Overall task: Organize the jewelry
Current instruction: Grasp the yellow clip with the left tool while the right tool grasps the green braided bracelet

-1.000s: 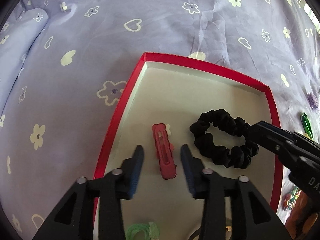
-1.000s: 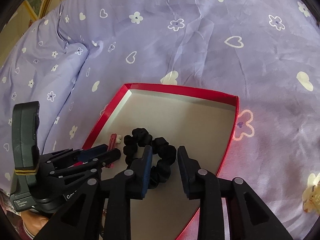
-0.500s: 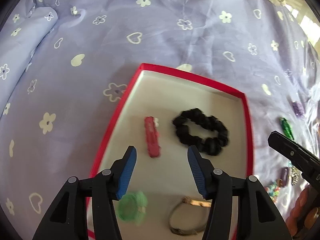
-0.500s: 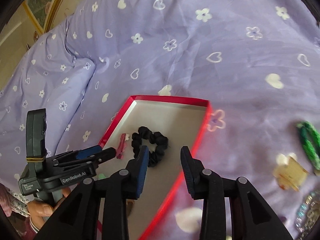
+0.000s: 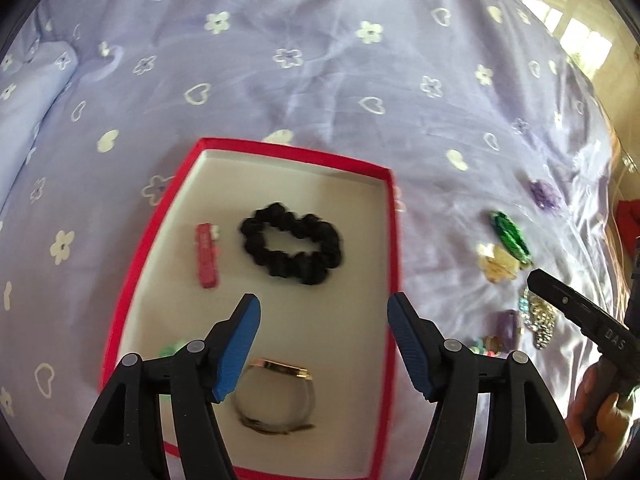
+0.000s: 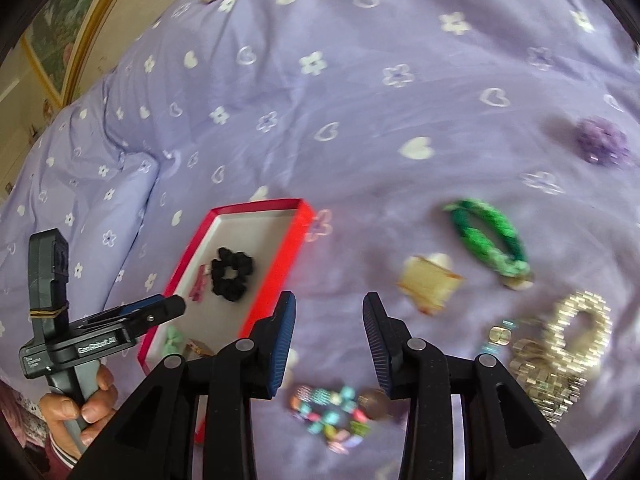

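A red box (image 5: 394, 248) with a white floor lies on the purple bedspread. In it lie a black scrunchie (image 5: 291, 248), a pink hair clip (image 5: 207, 256), a green bow (image 5: 174, 349) and a metal bangle (image 5: 276, 396). My left gripper (image 5: 323, 316) is open and empty above the box's near half. My right gripper (image 6: 329, 316) is open and empty above the bedspread to the right of the box (image 6: 280, 264). Below it lies a multicoloured bead bracelet (image 6: 332, 404).
Loose items lie on the bedspread to the right of the box: a green braided band (image 6: 486, 236), a yellow clip (image 6: 430, 288), a gold sparkly bracelet (image 6: 568, 344), a purple flower piece (image 6: 604, 140). A pillow ridge (image 6: 100, 168) lies at far left.
Both grippers have pulled back and up from the box. The left let go of the pink clip, the right left the scrunchie and swung right over the loose items.
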The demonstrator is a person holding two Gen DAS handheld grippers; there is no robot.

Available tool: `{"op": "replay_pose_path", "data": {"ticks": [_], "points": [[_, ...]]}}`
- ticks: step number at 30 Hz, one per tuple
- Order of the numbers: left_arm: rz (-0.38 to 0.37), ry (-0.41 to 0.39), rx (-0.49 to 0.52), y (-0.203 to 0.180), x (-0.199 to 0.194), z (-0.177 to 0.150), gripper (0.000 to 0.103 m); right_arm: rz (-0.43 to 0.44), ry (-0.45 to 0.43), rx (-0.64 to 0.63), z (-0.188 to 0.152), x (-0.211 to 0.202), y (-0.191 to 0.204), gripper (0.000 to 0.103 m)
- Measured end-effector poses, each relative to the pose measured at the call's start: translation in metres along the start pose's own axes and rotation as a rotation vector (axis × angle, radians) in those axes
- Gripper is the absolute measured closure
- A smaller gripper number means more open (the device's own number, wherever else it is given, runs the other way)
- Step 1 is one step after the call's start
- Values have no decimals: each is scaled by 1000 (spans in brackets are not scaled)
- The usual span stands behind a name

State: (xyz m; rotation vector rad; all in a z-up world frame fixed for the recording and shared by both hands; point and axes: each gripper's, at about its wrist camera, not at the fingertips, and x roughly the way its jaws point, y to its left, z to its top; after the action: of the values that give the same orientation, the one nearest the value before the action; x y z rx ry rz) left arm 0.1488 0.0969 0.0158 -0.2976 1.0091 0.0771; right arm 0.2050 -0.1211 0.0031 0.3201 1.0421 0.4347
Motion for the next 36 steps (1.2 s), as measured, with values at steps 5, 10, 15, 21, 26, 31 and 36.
{"op": "replay_pose_path", "data": {"ticks": [5,10,15,21,26,31,36], "points": [[-31,12,34,-19,1,-1,35,-45,-19,35,-6,-20,-28,63],[-47,26,73,-40,4,-2,34,-73,-39,82,-10,-36,-56,62],[-62,38,92,-56,14,1,33,-93,-44,105,-11,-44,-75,62],[-77,64,149,-82,28,4,30,-120,-41,104,-7,-47,-92,62],[-90,83,194,-104,45,7,27,-136,-17,85,1,-39,-102,62],[-105,113,243,-126,73,10,25,-118,13,72,11,-23,-108,62],[-114,130,245,-139,97,18,25,-104,43,45,23,-2,-111,62]]}}
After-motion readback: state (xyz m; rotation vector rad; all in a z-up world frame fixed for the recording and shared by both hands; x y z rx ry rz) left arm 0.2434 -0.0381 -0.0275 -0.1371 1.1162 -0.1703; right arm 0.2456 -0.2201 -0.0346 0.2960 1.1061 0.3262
